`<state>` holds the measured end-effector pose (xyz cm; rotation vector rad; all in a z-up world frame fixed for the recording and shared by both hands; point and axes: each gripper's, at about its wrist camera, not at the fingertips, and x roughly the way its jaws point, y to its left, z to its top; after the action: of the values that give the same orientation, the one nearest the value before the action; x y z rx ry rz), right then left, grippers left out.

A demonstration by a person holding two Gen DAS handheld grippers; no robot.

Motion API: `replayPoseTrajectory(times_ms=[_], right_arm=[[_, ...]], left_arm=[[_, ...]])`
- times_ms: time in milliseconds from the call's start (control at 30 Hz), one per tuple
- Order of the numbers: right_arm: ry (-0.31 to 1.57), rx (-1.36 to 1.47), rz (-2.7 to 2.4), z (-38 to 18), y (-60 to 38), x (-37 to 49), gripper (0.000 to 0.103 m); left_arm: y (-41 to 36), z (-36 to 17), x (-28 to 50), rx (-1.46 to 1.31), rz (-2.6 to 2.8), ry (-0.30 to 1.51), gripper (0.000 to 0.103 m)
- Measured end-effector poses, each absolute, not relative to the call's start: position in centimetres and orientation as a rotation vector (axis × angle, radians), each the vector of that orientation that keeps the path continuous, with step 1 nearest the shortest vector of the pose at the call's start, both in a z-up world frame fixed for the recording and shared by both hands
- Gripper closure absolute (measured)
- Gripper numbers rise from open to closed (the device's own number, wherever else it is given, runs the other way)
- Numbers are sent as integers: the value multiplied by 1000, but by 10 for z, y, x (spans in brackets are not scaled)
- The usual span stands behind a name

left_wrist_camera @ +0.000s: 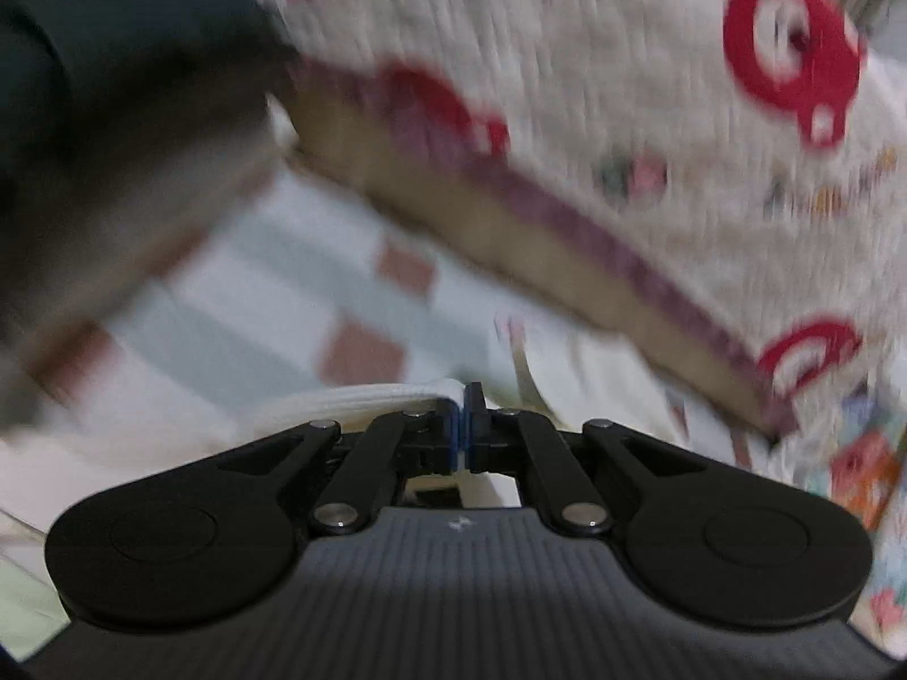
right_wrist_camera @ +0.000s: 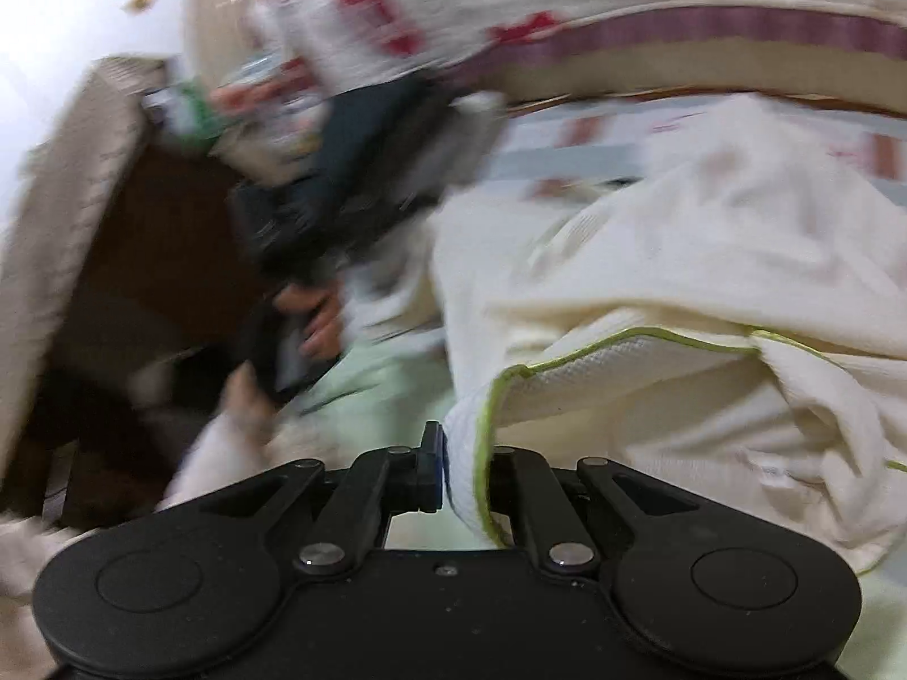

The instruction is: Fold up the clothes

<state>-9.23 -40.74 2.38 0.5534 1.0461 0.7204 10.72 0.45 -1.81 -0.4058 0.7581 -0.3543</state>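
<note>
A cream garment (right_wrist_camera: 680, 260) with a thin green piped edge (right_wrist_camera: 595, 340) lies bunched on the bed. My right gripper (right_wrist_camera: 459, 464) is shut on a fold of that piped edge; the cloth hides its right finger. In the left wrist view my left gripper (left_wrist_camera: 465, 419) has its jaws pressed together, and a white ribbed edge of the garment (left_wrist_camera: 363, 402) runs straight into its fingertips from the left, so it looks pinched there. The right wrist view shows the left gripper as a dark blurred body (right_wrist_camera: 340, 181), with a hand (right_wrist_camera: 317, 323) on its grip.
A quilted cream bedspread (left_wrist_camera: 595, 56) with red round motifs and a purple and tan border hangs behind. Under the garment is a sheet (left_wrist_camera: 255, 294) with grey stripes and brown squares. A dark blurred bulk (left_wrist_camera: 113, 85) fills the upper left. Brown furniture (right_wrist_camera: 159, 260) stands at left.
</note>
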Motion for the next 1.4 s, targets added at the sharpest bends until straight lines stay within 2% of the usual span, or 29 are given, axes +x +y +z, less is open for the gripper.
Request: replayPoseTrajectory(times_ms=[67, 167, 367, 433, 467, 500, 533, 600, 633, 733, 867, 1000, 1233, 1367, 1400], right_arm=[[1077, 539, 854, 36, -385, -98, 95], [1113, 413, 941, 19, -341, -102, 95], [1270, 241, 936, -74, -274, -87, 88], [1273, 168, 907, -81, -275, -89, 81], [1235, 180, 889, -76, -287, -94, 79], [1194, 201, 868, -70, -300, -98, 79], [1142, 274, 833, -62, -321, -101, 79], [1035, 424, 734, -49, -364, -106, 62], [979, 474, 661, -45, -386, -112, 59], [896, 487, 478, -42, -433, -137, 57], [928, 295, 284, -51, -456, -173, 57], [987, 221, 285, -68, -461, -196, 57], [929, 287, 392, -102, -471, -189, 53], [948, 194, 402, -123, -458, -187, 53], [939, 204, 403, -126, -459, -188, 53]], left_arm=[[36, 3, 92, -422, -306, 712, 102], [73, 0, 74, -426, -215, 731, 102], [77, -72, 67, -147, 6, 1043, 98], [64, -78, 55, -95, -37, 1072, 84], [57, -74, 49, -99, -81, 1069, 67], [49, -68, 42, -112, -128, 1058, 57], [40, -62, 34, -124, -185, 1047, 56], [17, -47, 15, -143, -333, 1025, 54], [1, -41, 6, -145, -416, 1019, 53], [-46, -31, -20, -133, -644, 1018, 42], [-94, -50, -57, -119, -847, 1107, 40], [-118, -78, -85, -43, -816, 1181, 40], [-124, -64, -98, 40, -638, 1068, 39], [-108, -49, -99, -62, -584, 1016, 26], [-107, -51, -99, -87, -582, 1028, 26]])
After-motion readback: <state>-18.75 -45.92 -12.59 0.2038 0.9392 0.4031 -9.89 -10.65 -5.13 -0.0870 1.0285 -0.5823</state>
